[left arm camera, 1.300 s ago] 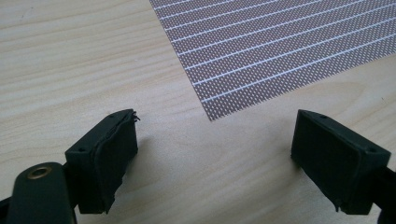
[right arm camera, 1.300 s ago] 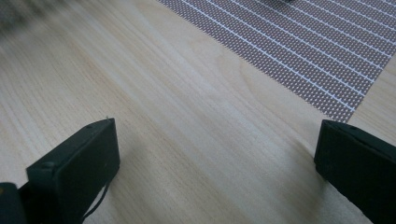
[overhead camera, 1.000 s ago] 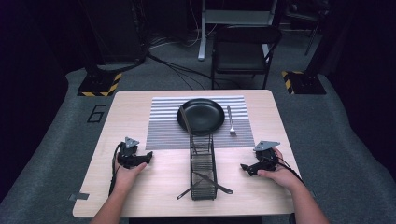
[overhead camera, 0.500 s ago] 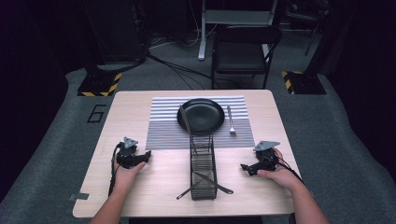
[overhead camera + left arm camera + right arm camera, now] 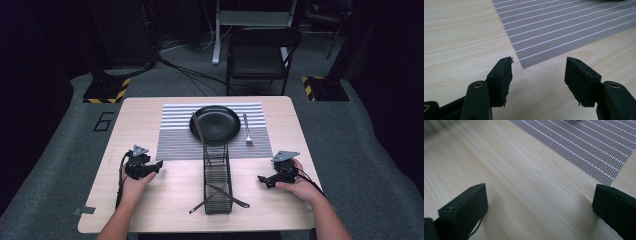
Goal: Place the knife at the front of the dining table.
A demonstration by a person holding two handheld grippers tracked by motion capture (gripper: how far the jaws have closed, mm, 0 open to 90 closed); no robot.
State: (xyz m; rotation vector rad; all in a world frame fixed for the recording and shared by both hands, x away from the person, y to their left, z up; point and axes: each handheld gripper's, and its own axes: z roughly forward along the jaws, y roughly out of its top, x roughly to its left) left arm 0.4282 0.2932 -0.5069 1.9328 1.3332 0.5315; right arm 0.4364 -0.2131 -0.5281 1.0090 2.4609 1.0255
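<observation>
Desk [image 5: 150, 120]: light wood, and we hold one hand-held gripper in each hand near its front edge.

Left hand-held gripper [image 5: 159, 164]: we rest it on the desk left of the wire rack, just off the near left corner of the placemat; jaws spread, nothing between them. In the left gripper view [image 5: 537, 75] that mat corner lies just ahead of the gap.

Right hand-held gripper [image 5: 260, 179]: we rest it on the desk right of the rack, pointing toward it; jaws spread wide, empty. In the right gripper view [image 5: 540, 202] bare wood lies between them.

Wire rack [image 5: 218, 175]: black, long and narrow, standing at centre between both grippers, apart from each. Two dark utensils [image 5: 227, 195] lie crossed at its near end.

Placemat [image 5: 175, 140]: grey, striped, behind the rack.

Plate [image 5: 216, 122]: black, round, on the placemat; a dark knife [image 5: 198, 127] leans over its left rim.

Fork [image 5: 247, 131]: silver, on the placemat, just right of the plate.
</observation>
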